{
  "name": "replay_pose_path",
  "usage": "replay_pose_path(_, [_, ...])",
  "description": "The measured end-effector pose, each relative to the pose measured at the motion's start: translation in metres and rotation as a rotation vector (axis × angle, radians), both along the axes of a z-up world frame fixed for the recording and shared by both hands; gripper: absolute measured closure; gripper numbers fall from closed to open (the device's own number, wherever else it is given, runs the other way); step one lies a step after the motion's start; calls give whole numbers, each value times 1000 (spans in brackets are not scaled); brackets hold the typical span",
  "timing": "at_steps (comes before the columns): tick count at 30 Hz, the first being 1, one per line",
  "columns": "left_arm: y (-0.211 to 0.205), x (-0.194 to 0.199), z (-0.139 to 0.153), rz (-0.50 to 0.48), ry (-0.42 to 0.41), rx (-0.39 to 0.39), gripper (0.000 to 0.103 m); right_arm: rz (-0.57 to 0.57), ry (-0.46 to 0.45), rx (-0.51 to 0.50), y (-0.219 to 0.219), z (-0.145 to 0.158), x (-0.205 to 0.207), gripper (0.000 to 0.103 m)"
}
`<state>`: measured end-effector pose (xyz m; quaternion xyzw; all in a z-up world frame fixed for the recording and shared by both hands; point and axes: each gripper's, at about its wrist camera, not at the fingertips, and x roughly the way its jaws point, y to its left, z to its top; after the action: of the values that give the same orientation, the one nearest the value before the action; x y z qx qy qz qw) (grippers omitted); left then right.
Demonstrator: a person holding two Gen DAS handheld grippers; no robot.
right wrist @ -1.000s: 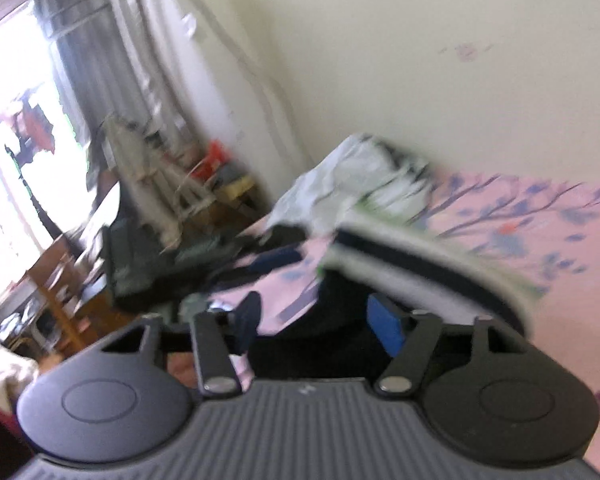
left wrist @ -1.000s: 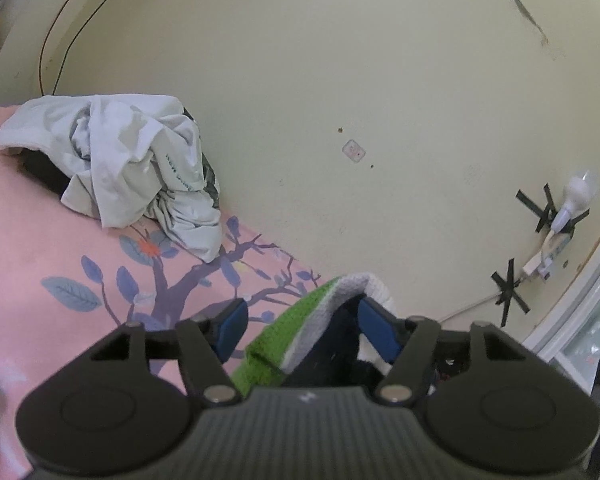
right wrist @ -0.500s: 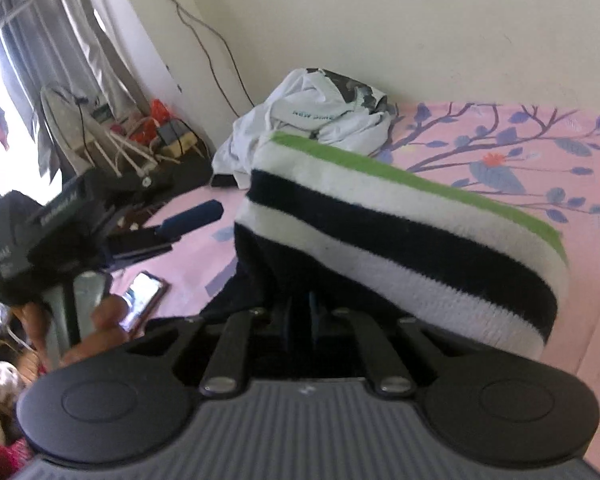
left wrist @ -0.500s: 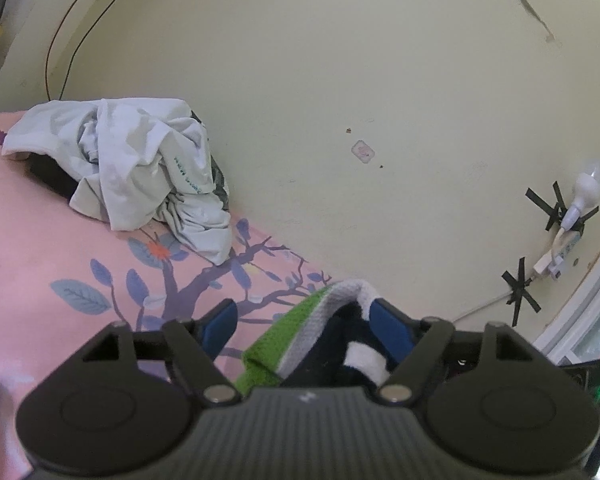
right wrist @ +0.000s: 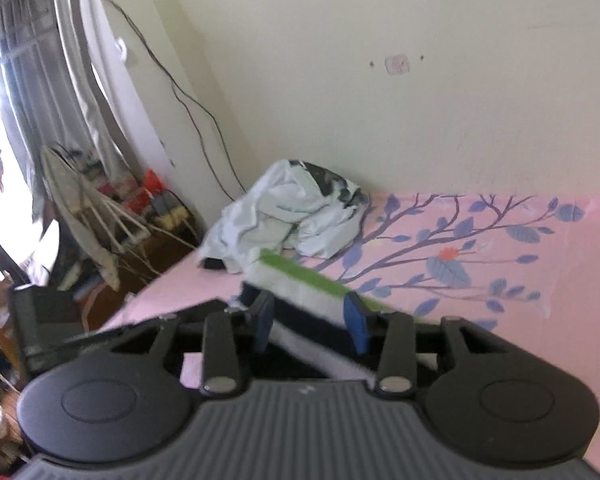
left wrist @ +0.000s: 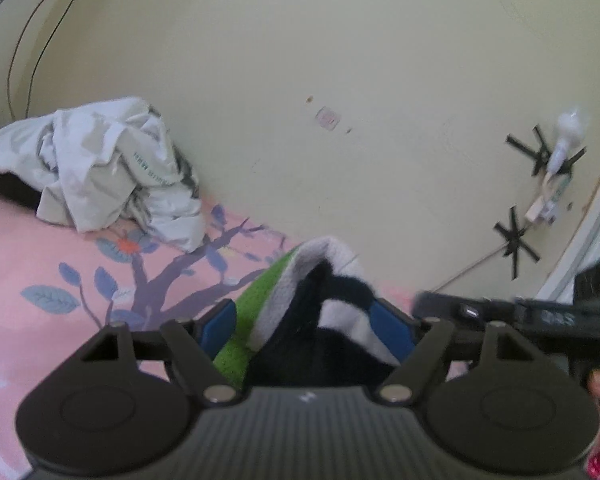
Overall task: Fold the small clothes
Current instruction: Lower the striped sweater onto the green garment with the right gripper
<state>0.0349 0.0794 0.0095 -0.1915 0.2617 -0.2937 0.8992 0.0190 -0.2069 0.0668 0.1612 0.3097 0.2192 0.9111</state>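
1. Striped in green, white and black, the small knitted garment (right wrist: 300, 300) lies on the pink bedsheet (right wrist: 540, 320), between the two grippers.
2. From the left wrist view, the left gripper (left wrist: 306, 322) stands spread wide, with the garment (left wrist: 300, 300) bunched up between its blue pads (left wrist: 218, 322). The right-hand pad touches the white stripe; the left-hand pad sits just beside the green edge, and no firm pinch shows.
3. From the right wrist view, the right gripper (right wrist: 310, 316) has its jaws part-way apart; they have just been opening. The garment's stripes run between the blue pads (right wrist: 356, 320), but whether the pads press on the cloth I cannot tell.
4. A crumpled white shirt (right wrist: 288, 216) lies further back on the sheet, against the cream wall (right wrist: 380, 120), well apart from the garment.
5. A tree-and-leaf print (right wrist: 460, 248) crosses the sheet behind the garment.
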Motion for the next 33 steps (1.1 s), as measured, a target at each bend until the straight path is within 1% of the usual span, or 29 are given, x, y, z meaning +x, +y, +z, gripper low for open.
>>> replay_pose_path(1, [-1,2,-2,6,17,16,32,5,18,-39,6,-6,12,72])
replay_pose_path(2, [-4,5,-5,14,38,40,36,3,41,-87,13,-14,23,76])
replay_pose_path(3, [-8,9,-9,22,63,77,48,-3,74,-146,20,-25,37,77])
replay_pose_path(4, [-13,13,-13,30,89,122,56,-7,84,-159,23,-34,47,75])
replay_pose_path(5, [-18,17,-18,49,111,172,56,-15,94,-136,21,-42,56,71])
replay_pose_path(6, [-18,17,-19,60,110,183,56,-31,140,-81,16,-48,67,70])
replay_pose_path(7, [-17,18,-18,61,108,177,57,-42,179,-29,10,-52,75,69])
replay_pose_path(9, [-14,21,-21,56,130,164,56,-39,191,-15,7,-54,75,69])
replay_pose_path(10, [-13,23,-22,51,138,155,53,-43,180,-22,8,-53,72,68])
replay_pose_path(12, [-11,25,-24,52,150,153,48,-70,135,-37,8,-52,62,61])
replay_pose_path(14, [-9,27,-26,52,165,144,40,-94,72,-40,8,-49,48,48])
replay_pose_path(15, [-8,27,-26,51,172,137,38,-114,46,-41,7,-46,40,41])
replay_pose_path(16, [-6,27,-26,53,178,127,36,-134,20,-31,3,-42,28,31])
replay_pose_path(18, [-3,27,-25,58,182,117,33,-168,-31,34,-14,-33,0,26])
replay_pose_path(19, [-3,26,-24,58,180,111,32,-188,-43,76,-24,-31,-13,20])
replay_pose_path(20, [-3,25,-22,58,174,110,32,-219,-42,119,-36,-31,-29,17])
replay_pose_path(23, [-6,19,-17,65,137,133,23,-271,1,214,-61,-42,-64,14])
replay_pose_path(25, [-12,14,-16,62,116,169,21,-277,50,270,-70,-56,-80,10])
replay_pose_path(26, [-14,12,-15,59,107,183,20,-271,75,293,-73,-64,-86,10])
replay_pose_path(28, [-16,8,-15,47,98,192,13,-265,110,309,-73,-76,-93,10])
replay_pose_path(29, [-17,7,-15,35,103,190,10,-259,120,308,-71,-81,-94,10])
replay_pose_path(30, [-18,6,-17,22,112,192,10,-256,97,286,-68,-81,-97,10])
replay_pose_path(31, [-20,4,-19,15,123,202,10,-235,98,278,-63,-80,-95,10])
replay_pose_path(33, [-25,0,-22,8,126,237,9,-204,103,298,-56,-79,-89,10])
